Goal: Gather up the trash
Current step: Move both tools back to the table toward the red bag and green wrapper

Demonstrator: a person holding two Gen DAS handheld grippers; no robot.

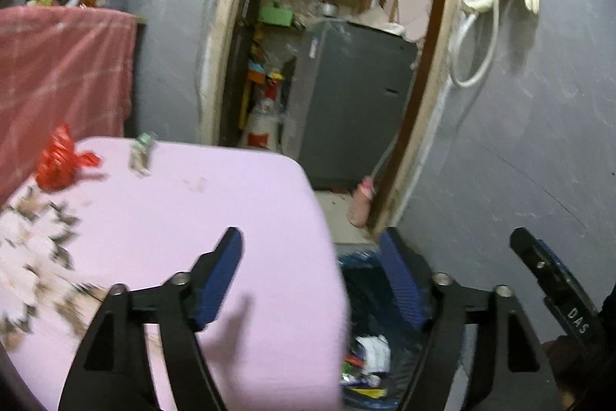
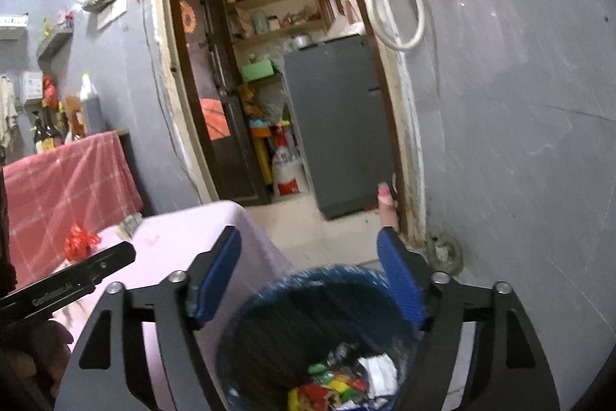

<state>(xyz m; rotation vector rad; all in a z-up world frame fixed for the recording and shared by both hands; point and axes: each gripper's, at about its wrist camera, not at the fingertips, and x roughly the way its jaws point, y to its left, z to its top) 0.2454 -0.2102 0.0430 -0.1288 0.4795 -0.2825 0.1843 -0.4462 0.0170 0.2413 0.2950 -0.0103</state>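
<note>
A blue bin [image 2: 269, 299] with a dark liner stands on the floor beside the pink-covered table [image 2: 181, 241]; several crumpled wrappers [image 2: 346, 384] lie in its bottom. My right gripper [image 2: 312, 280] hangs above the bin, open, with nothing between its blue pads. My left gripper [image 1: 312, 280] is open too and empty, straddling the table's corner [image 1: 300, 203] and the bin [image 1: 362, 280]. On the table's far side lie a red crumpled wrapper [image 1: 61, 160] and a small greenish scrap [image 1: 142, 155]. The same red wrapper [image 2: 79, 241] shows in the right wrist view.
A doorway [image 1: 331, 64] ahead opens onto a grey fridge [image 1: 358, 103] and shelves. A pink bottle [image 1: 362, 199] stands on the floor by the door frame. A red cloth [image 1: 65, 72] covers furniture at the left. Grey wall fills the right.
</note>
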